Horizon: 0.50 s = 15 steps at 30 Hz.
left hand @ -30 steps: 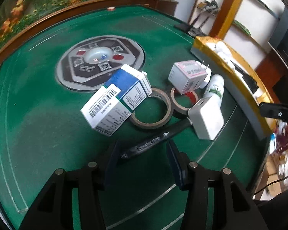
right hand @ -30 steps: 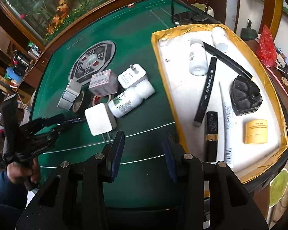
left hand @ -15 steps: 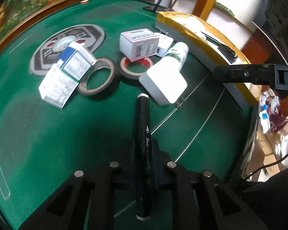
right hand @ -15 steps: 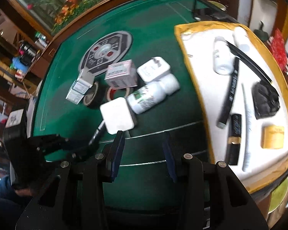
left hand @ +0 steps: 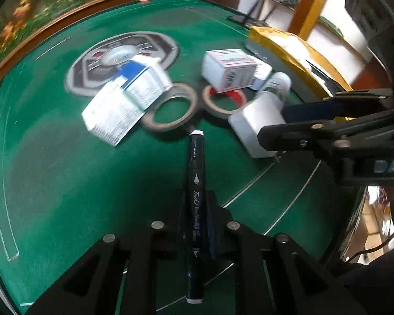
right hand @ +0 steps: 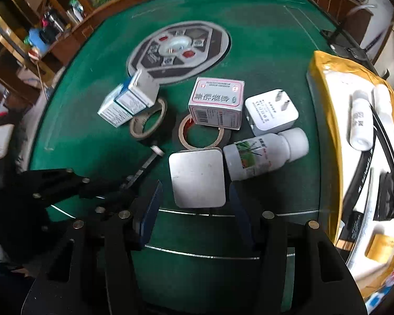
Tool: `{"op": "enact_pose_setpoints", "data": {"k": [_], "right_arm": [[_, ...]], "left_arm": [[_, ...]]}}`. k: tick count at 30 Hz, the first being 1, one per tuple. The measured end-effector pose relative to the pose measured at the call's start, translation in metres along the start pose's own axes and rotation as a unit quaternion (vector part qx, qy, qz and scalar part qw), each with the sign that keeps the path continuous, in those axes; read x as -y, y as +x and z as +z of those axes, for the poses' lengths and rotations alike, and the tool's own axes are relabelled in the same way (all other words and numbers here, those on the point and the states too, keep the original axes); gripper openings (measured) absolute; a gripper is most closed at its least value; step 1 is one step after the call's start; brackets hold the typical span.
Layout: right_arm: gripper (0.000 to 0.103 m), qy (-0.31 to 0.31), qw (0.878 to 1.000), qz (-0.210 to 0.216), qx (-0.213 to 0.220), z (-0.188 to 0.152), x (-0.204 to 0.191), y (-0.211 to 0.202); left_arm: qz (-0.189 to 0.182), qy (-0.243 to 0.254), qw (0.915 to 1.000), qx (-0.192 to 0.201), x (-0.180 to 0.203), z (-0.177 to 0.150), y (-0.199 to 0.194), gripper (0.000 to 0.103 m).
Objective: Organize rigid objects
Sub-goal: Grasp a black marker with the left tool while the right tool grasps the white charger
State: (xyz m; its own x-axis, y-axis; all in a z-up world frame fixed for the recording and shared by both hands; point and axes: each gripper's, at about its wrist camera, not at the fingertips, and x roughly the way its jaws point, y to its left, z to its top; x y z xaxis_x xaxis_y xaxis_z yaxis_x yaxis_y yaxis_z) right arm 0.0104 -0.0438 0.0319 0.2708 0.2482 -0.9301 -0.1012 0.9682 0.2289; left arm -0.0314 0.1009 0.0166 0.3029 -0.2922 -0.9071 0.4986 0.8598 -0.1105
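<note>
Marker pen [left hand: 196, 204], black with white end caps, is lying lengthwise between the pads of the left tongs [left hand: 196, 225] at the lower centre of the left wrist view, its far cap pointing toward the cluster of things in mid-frame; the left tongs are pinching it, jaws pressed against its barrel. In the right wrist view the same left tongs [right hand: 126, 183] are showing at lower left with the pen's pale tip [right hand: 157, 150] sticking up and to the right. On the green bench [right hand: 262, 52] a flat white square box [right hand: 197, 178] is sitting in the centre of the right wrist view, just beyond the right tongs [right hand: 195, 210], whose jaws have just been opening and are standing spread, with nothing between the pads. Touching the square box's right side, a white bottle [right hand: 265, 155] is lying on its side. Above them a pink-edged carton [right hand: 216, 102] is resting partly on a red-lined tape roll [right hand: 201, 135], beside a white plug adapter [right hand: 271, 111]. To the left, a brown tape roll [right hand: 147, 120] is lying against a blue-and-white carton [right hand: 127, 102]. At the right edge, a yellow-rimmed tray [right hand: 325, 78] is holding further bottles and dark items.
</note>
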Motion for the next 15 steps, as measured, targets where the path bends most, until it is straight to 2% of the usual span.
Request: {"op": "enact_pose_setpoints", "data": {"k": [5, 6, 7, 15], "right_arm": [[0.053, -0.01, 1.0, -0.021, -0.017, 0.011, -0.007, 0.022], [0.047, -0.01, 0.999, -0.026, -0.024, 0.011, -0.006, 0.024], [0.047, -0.008, 0.999, -0.028, -0.024, 0.01, -0.007, 0.024], [0.047, 0.014, 1.0, 0.008, -0.017, -0.007, -0.004, 0.012]], "left_arm": [[0.001, -0.006, 1.0, 0.004, -0.001, 0.001, 0.002, 0.014], [0.001, -0.005, 1.0, 0.005, -0.001, 0.0, 0.002, 0.014], [-0.001, -0.005, 1.0, 0.006, -0.002, 0.0, 0.002, 0.014], [-0.037, -0.041, 0.9981, 0.028, -0.012, 0.001, -0.006, 0.014]]}}
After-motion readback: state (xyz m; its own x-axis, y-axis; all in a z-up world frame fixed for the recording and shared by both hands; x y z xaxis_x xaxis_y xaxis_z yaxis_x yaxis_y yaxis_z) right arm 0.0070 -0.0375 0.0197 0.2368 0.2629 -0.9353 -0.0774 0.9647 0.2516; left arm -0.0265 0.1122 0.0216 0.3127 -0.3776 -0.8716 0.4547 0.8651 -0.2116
